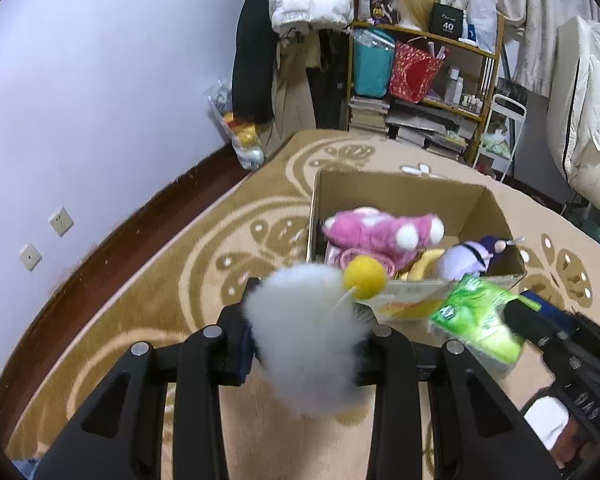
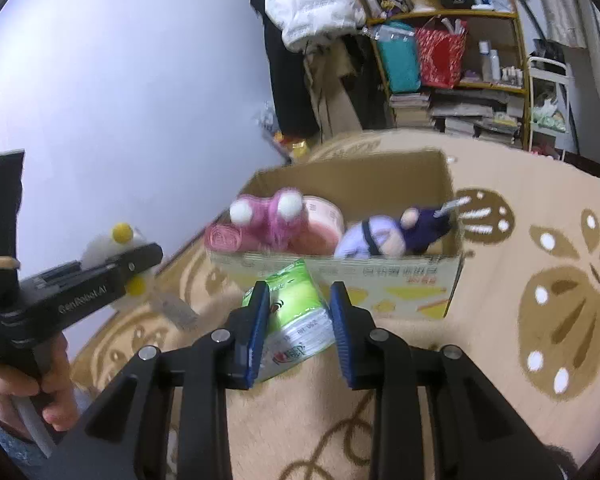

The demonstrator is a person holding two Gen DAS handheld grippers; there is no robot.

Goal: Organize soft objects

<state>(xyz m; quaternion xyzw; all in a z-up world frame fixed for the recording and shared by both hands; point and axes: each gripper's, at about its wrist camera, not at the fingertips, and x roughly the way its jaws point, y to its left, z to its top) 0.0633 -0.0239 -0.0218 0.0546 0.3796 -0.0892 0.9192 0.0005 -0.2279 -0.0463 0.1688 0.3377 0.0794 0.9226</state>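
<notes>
Both grippers are loaded: left gripper clamped on a white fluffy toy, right gripper squeezing a green tissue pack; the cardboard box sits at 12 o'clock, right one looks nearer

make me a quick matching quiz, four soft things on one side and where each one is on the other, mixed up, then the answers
Things:
1. white fluffy toy
2. green tissue pack
3. pink plush
4. purple doll

Places:
A. inside the cardboard box, left part
B. between the right gripper fingers, in front of the box
C. inside the box, right part
D. between the left gripper fingers, above the rug

Pairs: 1-D, 2-B, 3-A, 4-C
</notes>
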